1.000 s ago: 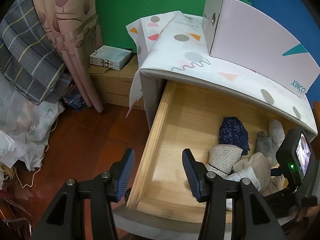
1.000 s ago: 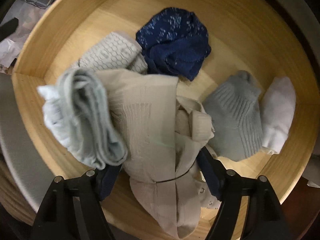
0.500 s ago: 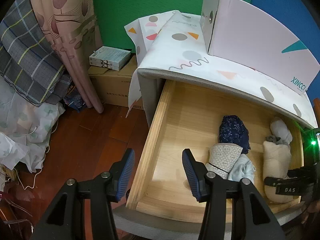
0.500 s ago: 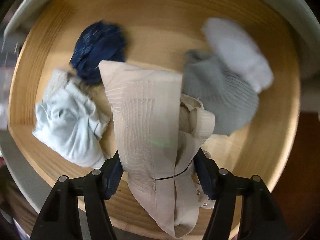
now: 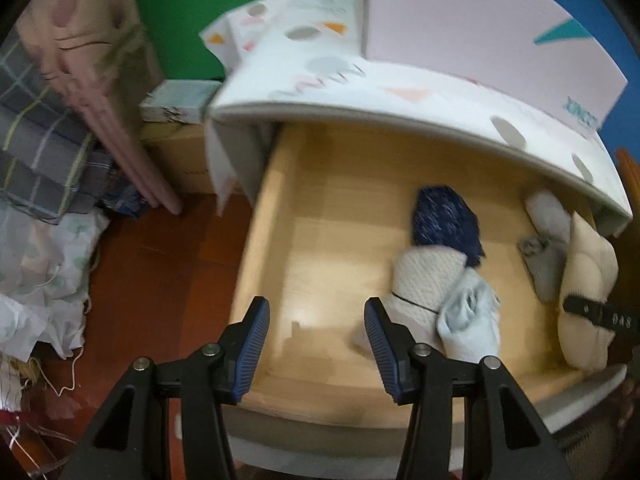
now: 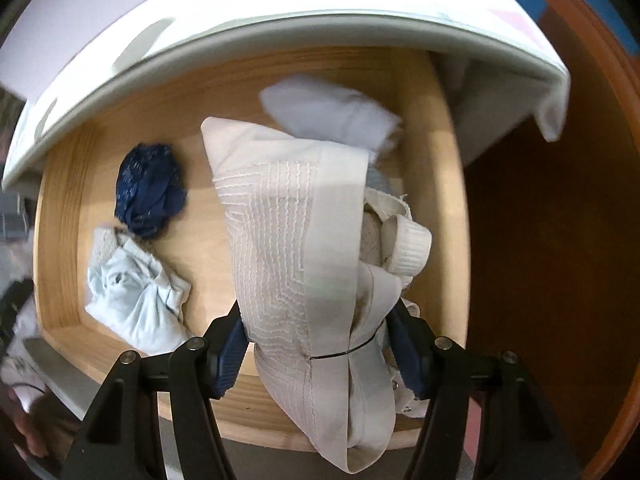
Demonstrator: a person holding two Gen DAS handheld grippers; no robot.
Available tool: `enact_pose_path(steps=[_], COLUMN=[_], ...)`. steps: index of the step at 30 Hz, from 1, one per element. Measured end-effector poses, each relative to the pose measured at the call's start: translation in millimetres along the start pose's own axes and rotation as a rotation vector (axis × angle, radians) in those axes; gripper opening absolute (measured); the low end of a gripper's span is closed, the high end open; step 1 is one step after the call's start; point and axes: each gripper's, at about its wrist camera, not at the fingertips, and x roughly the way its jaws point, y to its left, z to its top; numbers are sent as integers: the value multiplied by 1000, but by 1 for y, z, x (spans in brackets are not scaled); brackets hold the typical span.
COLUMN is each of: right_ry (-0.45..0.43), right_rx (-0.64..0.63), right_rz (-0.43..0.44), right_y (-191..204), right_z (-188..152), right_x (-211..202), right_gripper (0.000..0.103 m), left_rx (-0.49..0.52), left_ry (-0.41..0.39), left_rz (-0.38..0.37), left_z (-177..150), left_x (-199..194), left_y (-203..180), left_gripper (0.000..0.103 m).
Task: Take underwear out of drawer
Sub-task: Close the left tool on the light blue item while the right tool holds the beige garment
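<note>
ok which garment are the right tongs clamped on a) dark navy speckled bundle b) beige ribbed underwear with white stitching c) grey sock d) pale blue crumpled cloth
b: the right tongs pinch the beige ribbed underwear with white stitching between both pads, while the navy bundle and pale blue cloth lie loose in the wooden drawer.

**Colours in the drawer shot**

The drawer (image 5: pixel 328 240) is pale yellowish wood. The underwear (image 6: pixel 296 240) in the right gripper (image 6: pixel 316 344) is cream-beige with white stitched zigzag lines. There's a navy bundle (image 5: pixel 444 220) flecked with white, a pale blue piece (image 5: pixel 472 316), an off-white one with a fine honeycomb print (image 5: pixel 424 280), and a grey sock (image 5: pixel 544 264). Both grippers are black with ribbed blue pads (image 5: pixel 250 348). The cabinet top (image 5: pixel 360 80) is white with grey dots and orange triangles. Green wall (image 5: pixel 224 4), reddish-brown floor (image 5: pixel 160 280), pink leaf-print curtain (image 5: pixel 92 64), and grey plaid fabric (image 5: pixel 36 140).
</note>
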Motion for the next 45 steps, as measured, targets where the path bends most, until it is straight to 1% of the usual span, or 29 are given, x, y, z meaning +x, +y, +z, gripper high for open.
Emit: enact_pose_path(steps=[1,2,5,7,10,11,12,13,15,18,22,28,33,37,42,45], right_ry=[2,6,14,13,12,13,14,15,18,17,15,16,24,26,32,33], right_rx=[14,25,57,58,54,53,52,50,39,21,16,28,25,29,34,36], right_rz=[10,19,51,57,63,65,64,62,55,41,39,59,68,77,91,95], right_y=[-3,-21,-32,-34,-36,-38,-39,-52,-49,-44,-38,-36,-38,-39,-41,-42], right_z=[-2,-3,-4,-4,-4,-4,-4,1,1,0,-1,-3,-4,-4,-4,-4], right_x=[-2,-4,-3,-3,-3,-4,-4,-14,-16,-17,-12,-4,-4,-3,-3,-4], right_gripper=[60,60,60,60,60,60,60,60,60,60,60,60,60,60,60,60], left_rx=[6,9,10,8,-15,-12,-2,10,34,49,43,-9,16,20,7,1], left_ry=[16,26,50,71,109,120,130,136,151,171,178,200,223,266,326,349], left_rz=[-18,-29,-48,-62,-117,-123,-126,-123,-119,-136,-148,-167,-148,-152,-176,-163], left_z=[0,0,0,0,-1,-1,-2,-2,-3,-1,2,6,7,8,6,9], left_x=[2,4,7,8,11,13,14,16,19,24,29,41,51,62,75,82], left_y=[-1,-2,-3,-5,-11,-15,-21,-27,-40,-58,-74,-88,-109,-121,-129,-133], left_gripper=[50,50,50,50,50,50,50,50,50,50,50,50,50,50,50,50])
